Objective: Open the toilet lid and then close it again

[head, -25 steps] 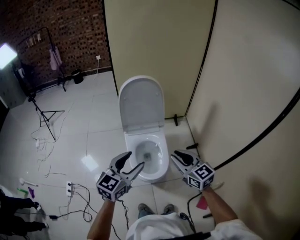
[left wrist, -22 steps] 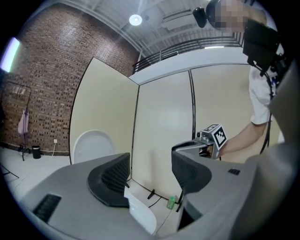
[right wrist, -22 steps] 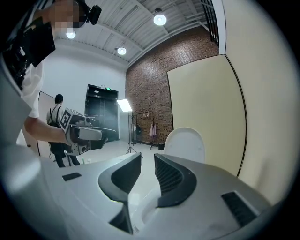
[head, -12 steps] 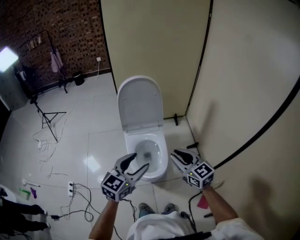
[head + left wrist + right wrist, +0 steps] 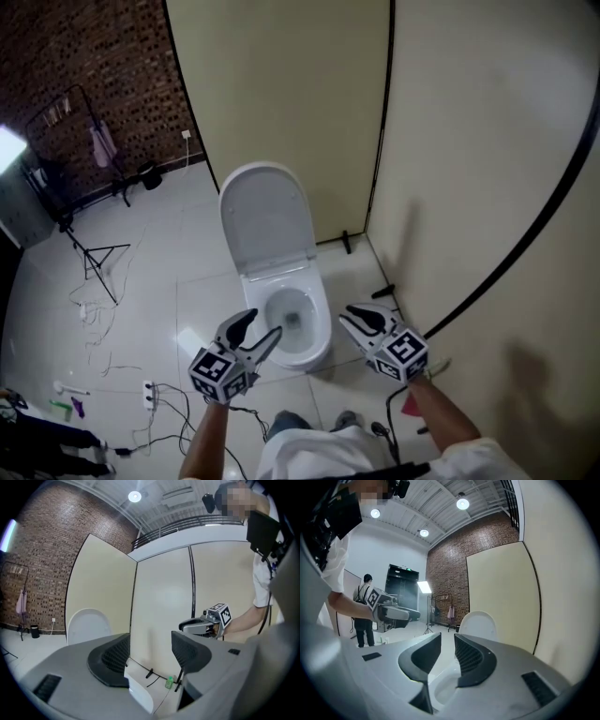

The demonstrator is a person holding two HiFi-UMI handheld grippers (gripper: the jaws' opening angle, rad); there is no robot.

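The white toilet stands against the beige partition with its lid (image 5: 265,217) upright and the bowl (image 5: 298,328) uncovered. My left gripper (image 5: 255,330) hovers at the bowl's near left rim, open, with nothing between its fingers. At the bowl's near right, my right gripper (image 5: 352,317) is shut and empty. Neither touches the toilet. The left gripper view has the lid (image 5: 87,625) at the left and the right gripper (image 5: 186,625) beyond my open left gripper (image 5: 150,649). From the right gripper (image 5: 447,649), the lid (image 5: 478,623), the bowl (image 5: 443,692) and the left gripper (image 5: 411,615) are visible.
Beige partition walls (image 5: 281,94) close in the toilet at the back and right. Cables and a power strip (image 5: 148,395) lie on the white tiles at the left, near a light stand (image 5: 89,253). A pink item (image 5: 405,404) lies by my right arm. A person (image 5: 363,616) stands far off.
The head view has swung, so the toilet sits further left in the picture. Both grippers have drifted slightly near the bowl's front. The jaws and the raised lid are unchanged.
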